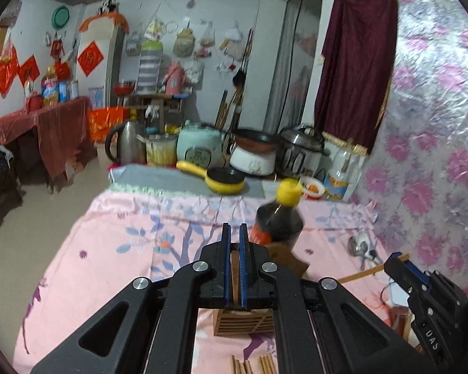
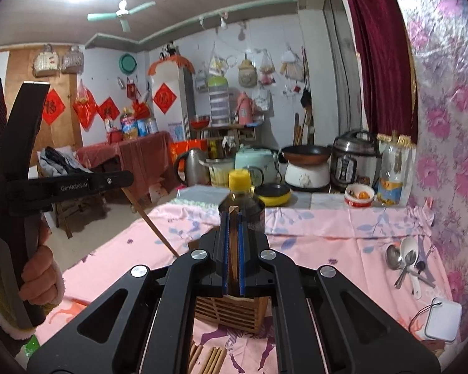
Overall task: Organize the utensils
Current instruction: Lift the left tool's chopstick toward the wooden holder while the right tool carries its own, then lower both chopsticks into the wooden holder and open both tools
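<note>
Left gripper (image 1: 234, 233) and right gripper (image 2: 233, 218) each pinch one chopstick (image 2: 233, 243). Slatted holder (image 2: 231, 311) sits lower centre; bare pink cloth (image 2: 327, 243) at right centre.

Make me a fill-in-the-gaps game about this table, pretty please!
The dark bottle has a ___ cap.
The left gripper and the right gripper each pinch a wooden ___.
The spoons lie on a ___ cloth.
Missing words: yellow; chopstick; pink.
</note>
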Demonstrator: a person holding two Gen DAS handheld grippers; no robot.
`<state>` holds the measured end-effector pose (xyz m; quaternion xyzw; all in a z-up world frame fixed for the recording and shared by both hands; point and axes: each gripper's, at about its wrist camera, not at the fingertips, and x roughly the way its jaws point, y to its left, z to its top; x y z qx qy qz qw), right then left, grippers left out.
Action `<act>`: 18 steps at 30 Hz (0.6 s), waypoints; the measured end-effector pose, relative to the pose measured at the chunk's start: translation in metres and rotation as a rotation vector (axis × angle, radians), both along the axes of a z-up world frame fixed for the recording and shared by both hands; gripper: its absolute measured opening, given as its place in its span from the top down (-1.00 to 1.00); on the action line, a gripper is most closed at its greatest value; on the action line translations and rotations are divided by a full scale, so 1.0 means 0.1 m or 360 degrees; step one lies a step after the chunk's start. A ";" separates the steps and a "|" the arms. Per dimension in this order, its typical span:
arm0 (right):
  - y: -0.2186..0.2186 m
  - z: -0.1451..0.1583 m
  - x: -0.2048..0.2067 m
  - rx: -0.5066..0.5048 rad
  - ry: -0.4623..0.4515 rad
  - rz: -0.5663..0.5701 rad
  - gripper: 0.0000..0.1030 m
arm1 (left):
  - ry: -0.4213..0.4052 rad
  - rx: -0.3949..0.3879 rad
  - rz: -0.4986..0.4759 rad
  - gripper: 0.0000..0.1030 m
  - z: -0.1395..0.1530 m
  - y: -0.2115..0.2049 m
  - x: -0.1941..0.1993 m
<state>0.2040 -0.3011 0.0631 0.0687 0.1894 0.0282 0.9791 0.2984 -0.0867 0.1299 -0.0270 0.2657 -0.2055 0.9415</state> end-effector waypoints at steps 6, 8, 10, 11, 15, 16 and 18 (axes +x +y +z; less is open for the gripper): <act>-0.06 -0.17 0.05 0.0055 0.0077 -0.0034 0.71 | 0.0071 0.0058 0.0102 0.21 -0.31 0.15 0.05; -0.07 -0.10 -0.03 0.0043 0.0039 -0.0057 0.64 | 0.0055 0.0051 0.0136 0.17 -0.30 0.26 0.01; -0.09 -0.03 -0.11 0.0042 0.0012 -0.0069 0.60 | 0.0058 0.0030 0.0164 0.13 -0.27 0.35 -0.05; -0.09 0.01 -0.15 0.0042 -0.0001 -0.0074 0.58 | 0.0058 0.0023 0.0181 0.06 -0.25 0.39 -0.08; -0.08 0.11 -0.36 0.0048 -0.0048 -0.0083 0.47 | 0.0048 0.0012 0.0230 -0.12 -0.21 0.55 -0.27; -0.05 0.12 -0.44 0.0045 -0.0056 -0.0082 0.46 | 0.0046 0.0017 0.0237 -0.14 -0.21 0.56 -0.33; -0.01 0.13 -0.55 0.0039 -0.0066 -0.0085 0.40 | 0.0041 0.0029 0.0253 -0.22 -0.23 0.62 -0.46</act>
